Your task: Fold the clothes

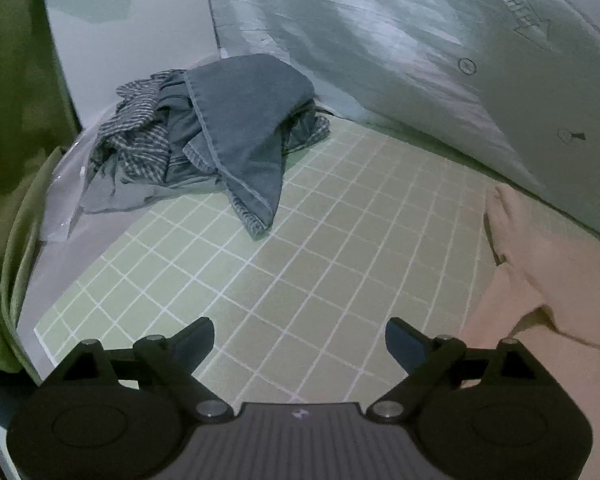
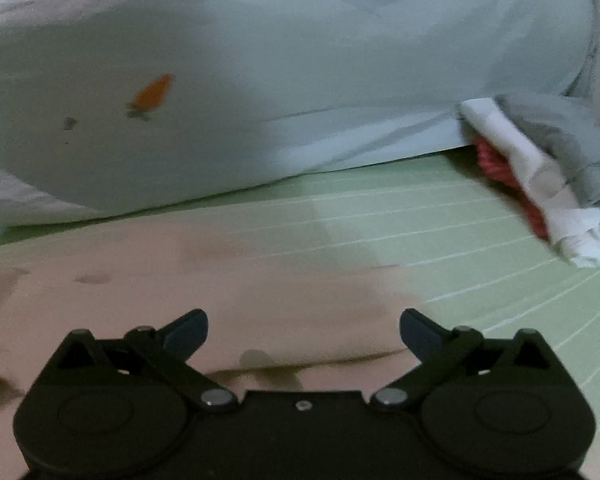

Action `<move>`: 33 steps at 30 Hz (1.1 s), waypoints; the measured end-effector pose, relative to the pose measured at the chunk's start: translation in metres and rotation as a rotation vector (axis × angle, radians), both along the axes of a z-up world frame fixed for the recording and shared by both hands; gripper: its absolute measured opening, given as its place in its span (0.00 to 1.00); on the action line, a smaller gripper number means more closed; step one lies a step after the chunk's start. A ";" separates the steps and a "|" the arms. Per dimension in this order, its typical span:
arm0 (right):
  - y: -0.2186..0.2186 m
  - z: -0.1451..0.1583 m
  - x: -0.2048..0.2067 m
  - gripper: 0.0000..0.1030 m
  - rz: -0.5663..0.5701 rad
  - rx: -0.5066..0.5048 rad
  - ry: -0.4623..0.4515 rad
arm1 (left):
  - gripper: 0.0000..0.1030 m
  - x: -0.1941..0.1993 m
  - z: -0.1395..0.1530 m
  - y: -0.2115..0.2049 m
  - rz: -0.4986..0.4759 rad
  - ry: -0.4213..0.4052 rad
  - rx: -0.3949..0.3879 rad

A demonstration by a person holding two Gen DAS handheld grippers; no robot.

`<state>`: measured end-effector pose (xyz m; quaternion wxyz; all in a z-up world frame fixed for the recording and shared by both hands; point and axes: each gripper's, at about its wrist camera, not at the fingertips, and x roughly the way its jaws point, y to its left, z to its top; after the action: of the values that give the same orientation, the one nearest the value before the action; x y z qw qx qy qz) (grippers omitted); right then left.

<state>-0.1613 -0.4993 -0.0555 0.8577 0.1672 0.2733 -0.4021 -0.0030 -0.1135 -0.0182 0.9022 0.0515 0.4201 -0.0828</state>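
A pale pink garment (image 2: 228,280) lies flat on the green checked sheet (image 2: 480,240), and its edge shows at the right of the left wrist view as the pink garment (image 1: 540,280). My right gripper (image 2: 303,332) hovers open just over the pink cloth, nothing between its fingers. My left gripper (image 1: 299,340) is open above the bare green checked sheet (image 1: 300,260), left of the pink cloth. A crumpled pile of blue-grey and striped clothes (image 1: 204,140) sits further ahead on the left.
A pale quilt with a small carrot print (image 2: 152,94) rises behind the sheet; the same quilt (image 1: 420,60) fills the far right. White, grey and red clothes (image 2: 540,172) lie bundled at the right. A green curtain (image 1: 16,140) hangs at the left.
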 end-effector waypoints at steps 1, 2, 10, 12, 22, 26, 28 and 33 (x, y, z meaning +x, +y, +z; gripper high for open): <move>0.013 0.004 0.002 1.00 0.011 -0.001 -0.012 | 0.90 0.000 -0.001 0.004 -0.016 0.000 -0.001; 0.025 0.008 0.005 1.00 0.023 -0.002 -0.023 | 0.90 0.002 -0.002 0.009 -0.036 0.000 0.003; 0.157 0.019 0.039 1.00 0.043 0.012 0.018 | 0.90 0.029 -0.017 0.052 -0.228 0.010 -0.020; 0.184 0.015 0.049 1.00 0.054 0.043 0.029 | 0.91 0.037 -0.021 0.063 -0.278 0.014 -0.032; 0.297 -0.007 0.116 0.95 0.043 0.105 0.126 | 0.91 0.079 -0.021 0.100 -0.458 0.058 -0.070; 0.321 -0.015 0.129 0.78 0.079 0.135 0.132 | 0.91 0.083 -0.028 0.110 -0.498 0.080 -0.058; 0.330 -0.021 0.135 0.65 0.096 0.141 0.147 | 0.91 0.084 -0.029 0.117 -0.507 0.084 -0.049; 0.342 -0.028 0.144 0.23 0.109 0.119 0.189 | 0.91 0.092 -0.027 0.126 -0.470 0.086 -0.055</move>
<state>-0.0173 -0.1569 -0.0836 0.8373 0.1639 0.3852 -0.3517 0.0894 0.0129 -0.0454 0.8404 0.1198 0.4321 -0.3043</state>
